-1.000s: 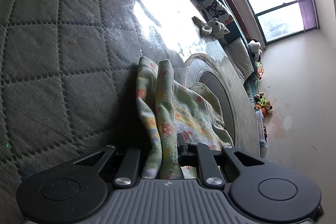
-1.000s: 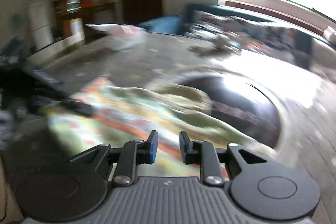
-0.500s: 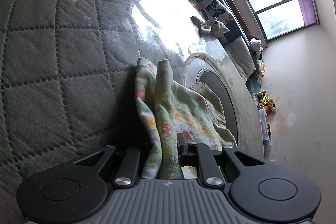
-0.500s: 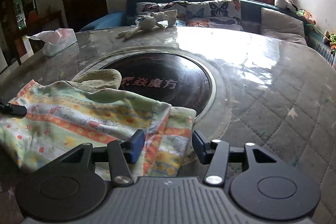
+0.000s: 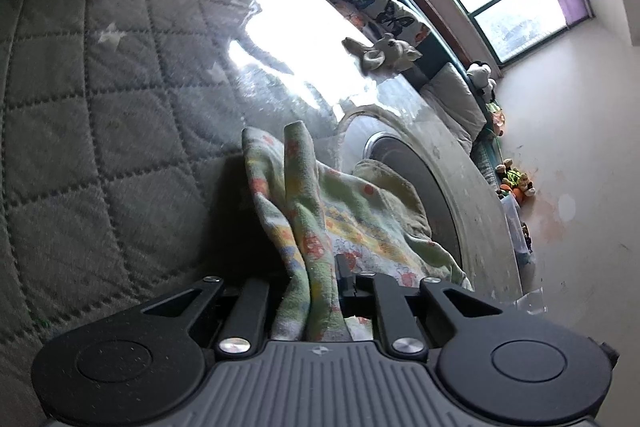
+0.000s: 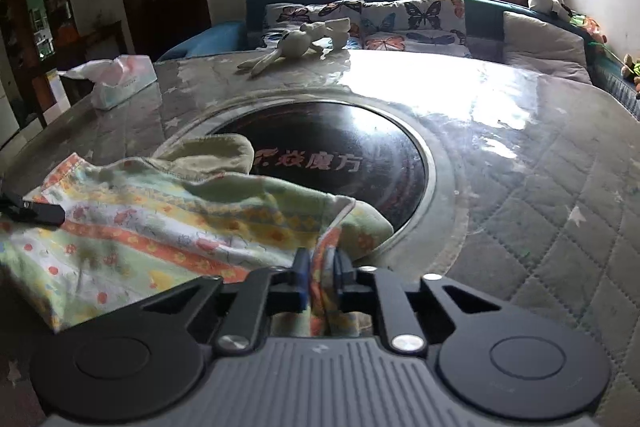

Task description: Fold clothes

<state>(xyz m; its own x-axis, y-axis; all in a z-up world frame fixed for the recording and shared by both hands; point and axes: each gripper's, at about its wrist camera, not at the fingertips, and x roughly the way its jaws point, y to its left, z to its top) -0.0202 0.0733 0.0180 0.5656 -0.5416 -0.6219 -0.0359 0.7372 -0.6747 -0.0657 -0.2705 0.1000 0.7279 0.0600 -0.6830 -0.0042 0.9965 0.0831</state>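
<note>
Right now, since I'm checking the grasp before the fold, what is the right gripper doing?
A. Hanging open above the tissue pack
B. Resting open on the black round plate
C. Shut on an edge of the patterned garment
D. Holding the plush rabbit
C: the right gripper has its jaws closed on an edge of the patterned garment.

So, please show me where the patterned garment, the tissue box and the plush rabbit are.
patterned garment (image 6: 168,223), right wrist view, on its flat striped middle.
tissue box (image 6: 122,83), right wrist view, on its front side.
plush rabbit (image 6: 298,41), right wrist view, on its body.
</note>
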